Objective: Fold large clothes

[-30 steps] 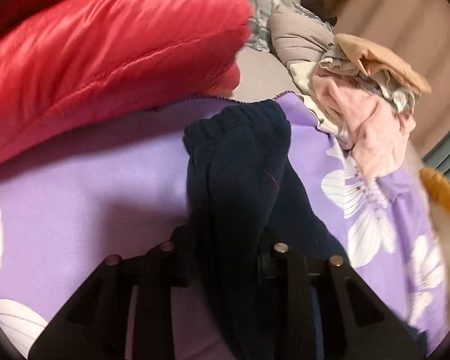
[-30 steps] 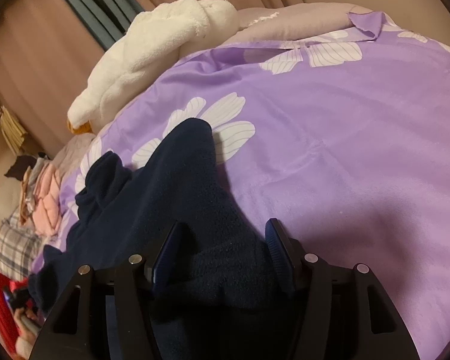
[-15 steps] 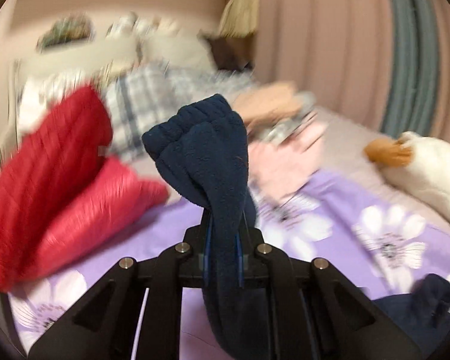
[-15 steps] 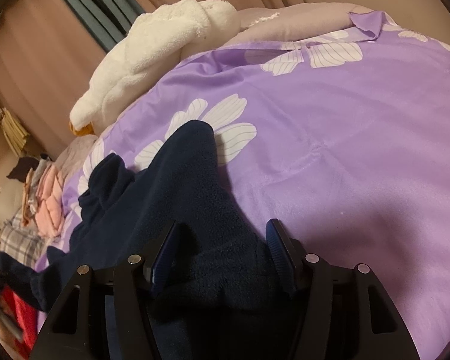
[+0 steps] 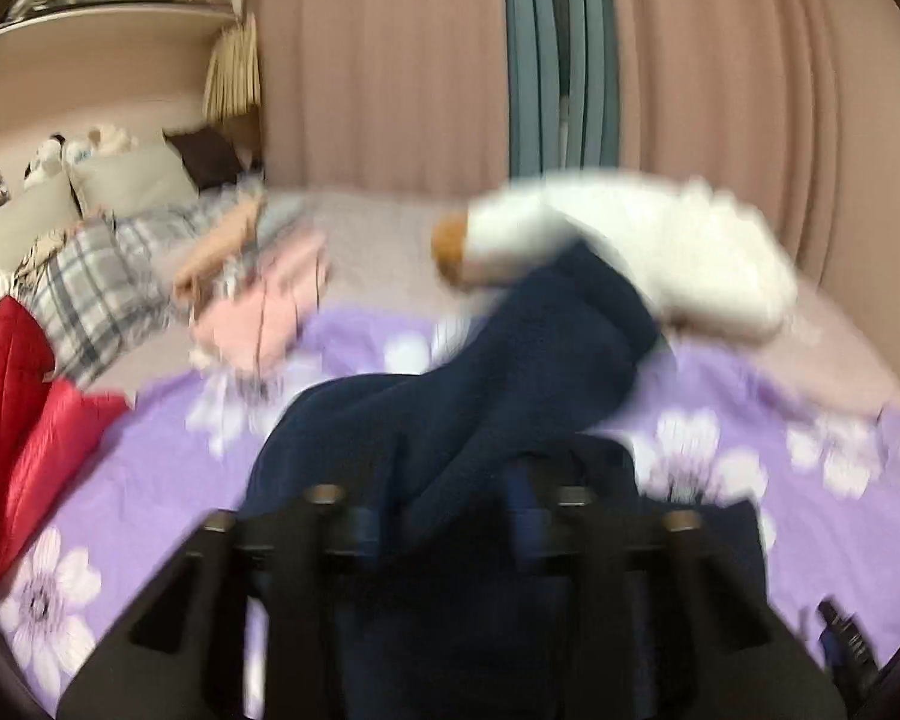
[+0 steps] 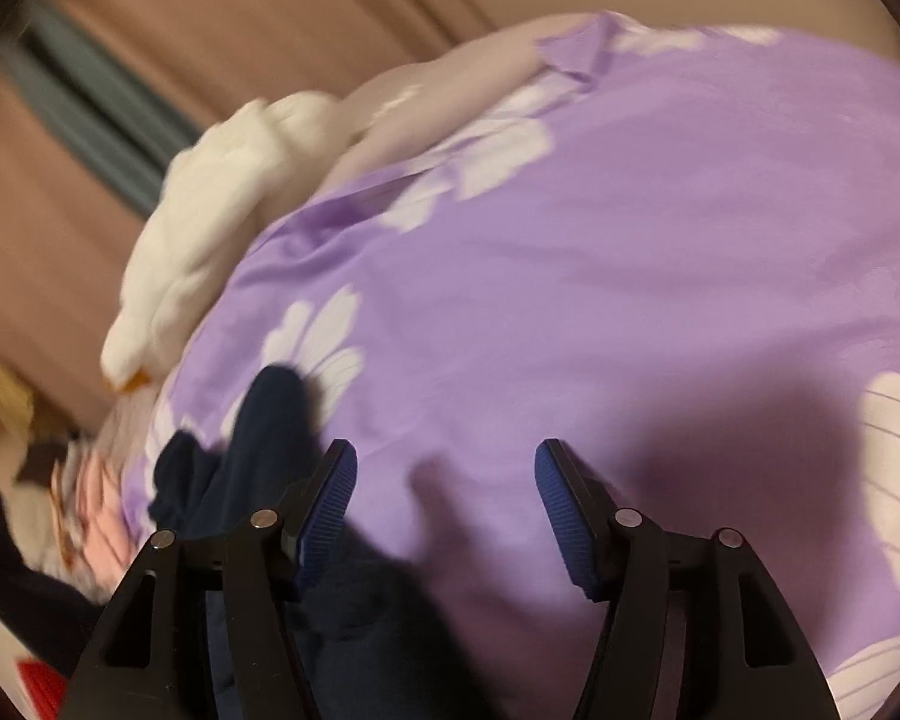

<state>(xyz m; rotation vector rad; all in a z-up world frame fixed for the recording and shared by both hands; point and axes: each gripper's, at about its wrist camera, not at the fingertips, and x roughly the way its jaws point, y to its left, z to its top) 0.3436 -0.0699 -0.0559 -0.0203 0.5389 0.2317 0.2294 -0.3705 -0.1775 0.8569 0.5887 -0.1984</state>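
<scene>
Left claw [image 5: 444,516]: jaws just opening, navy fleece garment [image 5: 510,360] between them, extending ahead. Right claw [image 6: 444,516]: open, empty; garment lies left of it.

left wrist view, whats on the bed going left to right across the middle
red jacket → plaid pillow → pink clothes pile → navy fleece → white plush duck

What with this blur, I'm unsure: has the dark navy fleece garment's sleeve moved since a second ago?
Yes. The sleeve swung right, from beside the red quilted jacket to up against the white plush toy.
</scene>
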